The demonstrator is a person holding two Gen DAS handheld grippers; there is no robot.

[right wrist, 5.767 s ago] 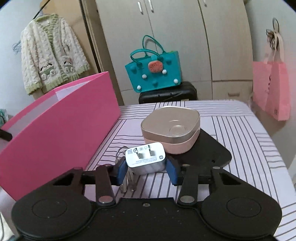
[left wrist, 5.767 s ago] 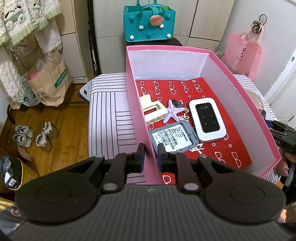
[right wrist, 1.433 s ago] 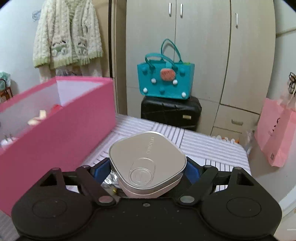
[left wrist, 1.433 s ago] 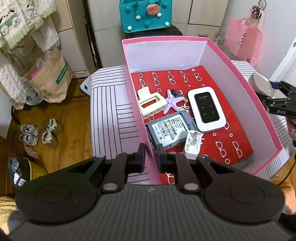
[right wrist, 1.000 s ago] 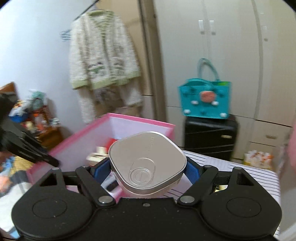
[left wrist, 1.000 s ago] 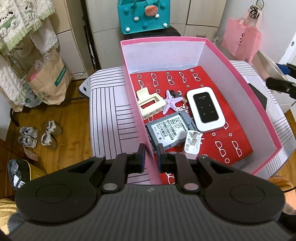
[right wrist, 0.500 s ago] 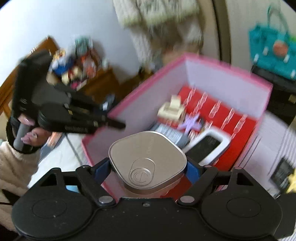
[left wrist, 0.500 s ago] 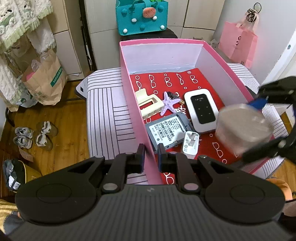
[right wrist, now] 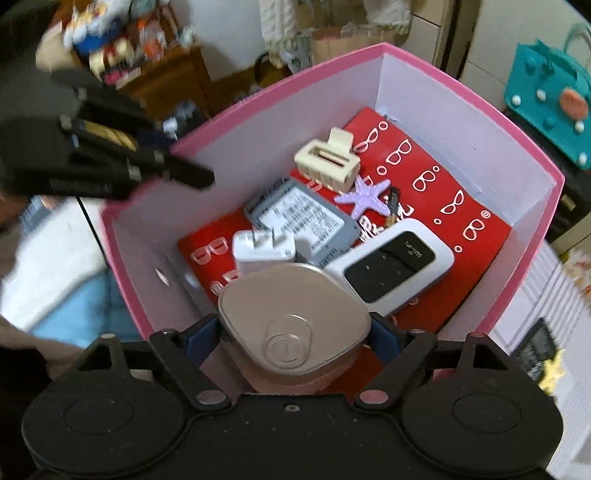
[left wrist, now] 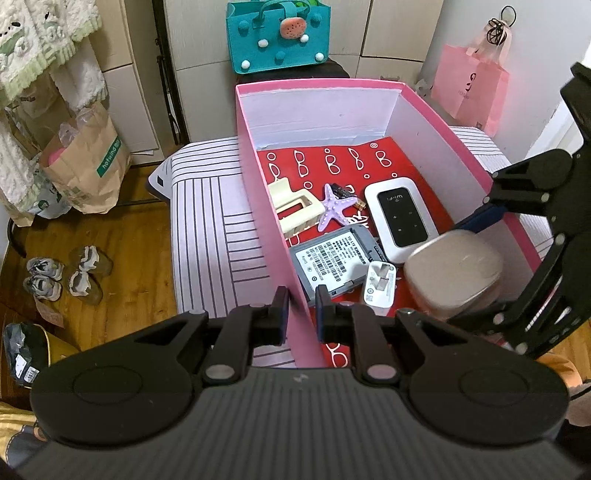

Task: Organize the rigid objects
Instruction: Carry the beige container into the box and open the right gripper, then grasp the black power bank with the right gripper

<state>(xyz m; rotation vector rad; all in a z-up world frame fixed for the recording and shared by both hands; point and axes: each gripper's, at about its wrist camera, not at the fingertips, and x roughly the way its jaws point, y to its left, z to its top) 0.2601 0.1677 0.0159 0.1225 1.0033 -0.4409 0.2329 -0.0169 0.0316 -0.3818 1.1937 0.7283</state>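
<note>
A pink box (left wrist: 258, 192) with a red patterned floor holds a cream hair claw (left wrist: 293, 210), a purple starfish (left wrist: 338, 208), a white wifi router (left wrist: 400, 218), a grey battery pack (left wrist: 332, 258) and a white charger plug (left wrist: 380, 282). My left gripper (left wrist: 300, 310) is shut on the box's near left wall. My right gripper (right wrist: 295, 332) is shut on a rounded gold tin (right wrist: 293, 328) and holds it low inside the box's near right corner; the tin also shows in the left wrist view (left wrist: 452, 267).
The box stands on a striped table (left wrist: 210, 229). A teal bag (left wrist: 277, 33) and a pink paper bag (left wrist: 469, 88) stand behind it. A brown paper bag (left wrist: 85, 158) and shoes (left wrist: 62, 273) are on the wooden floor at left.
My right gripper has carried the gold tin from beside the box over its right wall and down inside. Earlier it put the white charger plug in the box. The left gripper stays clamped on the wall.
</note>
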